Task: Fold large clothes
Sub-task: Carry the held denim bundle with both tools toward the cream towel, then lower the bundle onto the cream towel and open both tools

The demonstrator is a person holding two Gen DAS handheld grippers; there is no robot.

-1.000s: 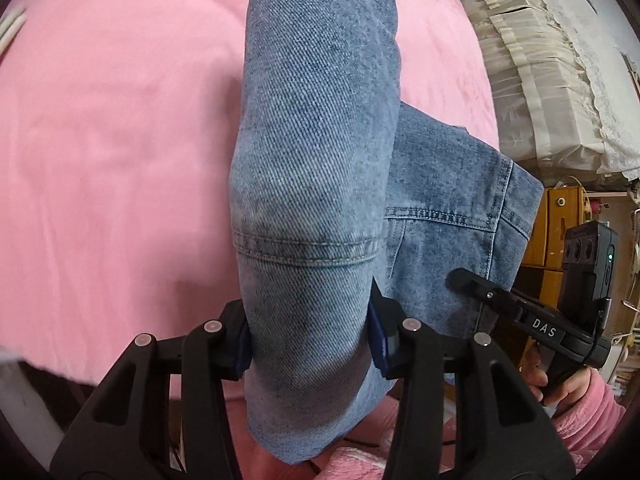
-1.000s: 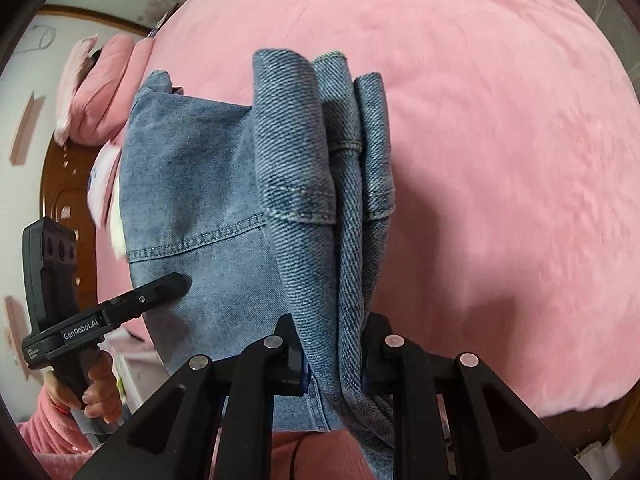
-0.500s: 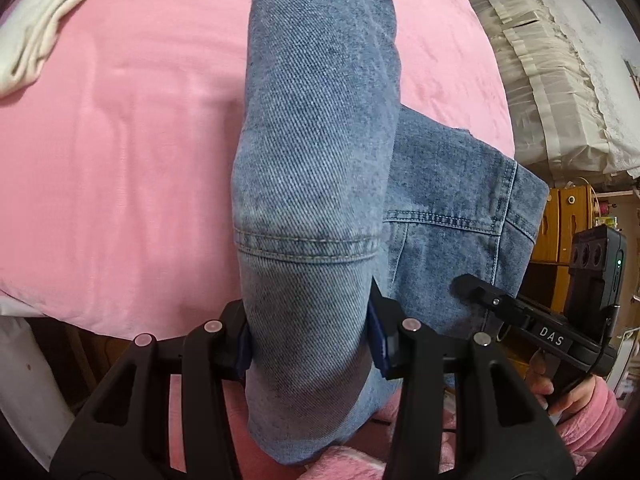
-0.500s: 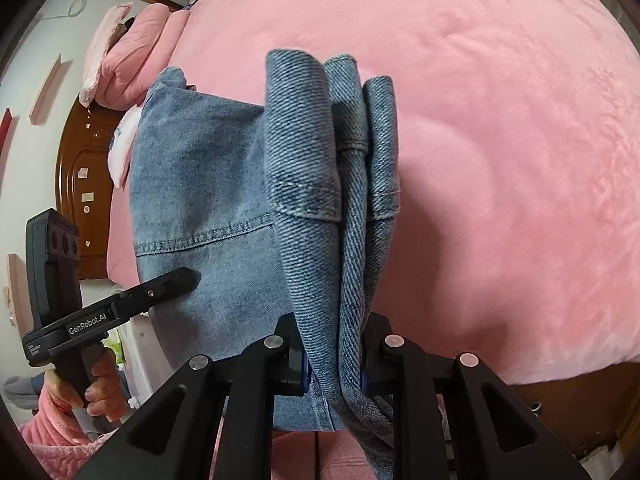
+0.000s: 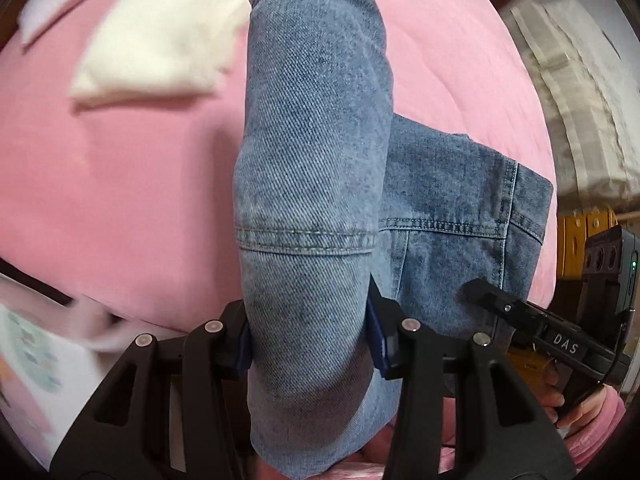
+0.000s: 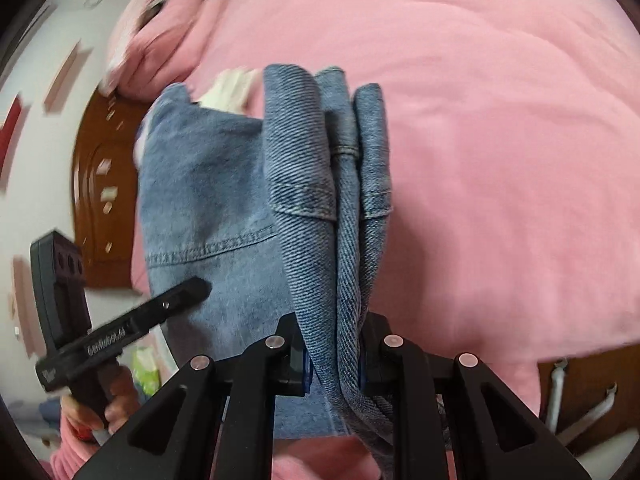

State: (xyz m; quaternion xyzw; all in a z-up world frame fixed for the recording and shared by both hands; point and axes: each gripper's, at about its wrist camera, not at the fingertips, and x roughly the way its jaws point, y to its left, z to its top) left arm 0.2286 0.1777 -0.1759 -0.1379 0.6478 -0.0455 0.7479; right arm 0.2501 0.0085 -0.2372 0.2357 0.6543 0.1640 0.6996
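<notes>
Above a pink bed (image 5: pixel 120 184), the folded jeans (image 5: pixel 312 184) hang clamped in both the left gripper (image 5: pixel 310 340) and right gripper (image 6: pixel 334 350), apparently mid-carry, so next they need lowering flat onto it.

Blue denim jeans (image 5: pixel 312 168) hanging above the pink bedspread (image 5: pixel 120 176), pinched between the left gripper (image 5: pixel 310 336) and, further right, the right gripper (image 6: pixel 334 354). Folded white cloth (image 5: pixel 160 36) lying on bedspread, beyond and left.

jeans (image 5: pixel 316 184) | blue denim, folded in thick layers | bunched, hanging above pink bed
</notes>
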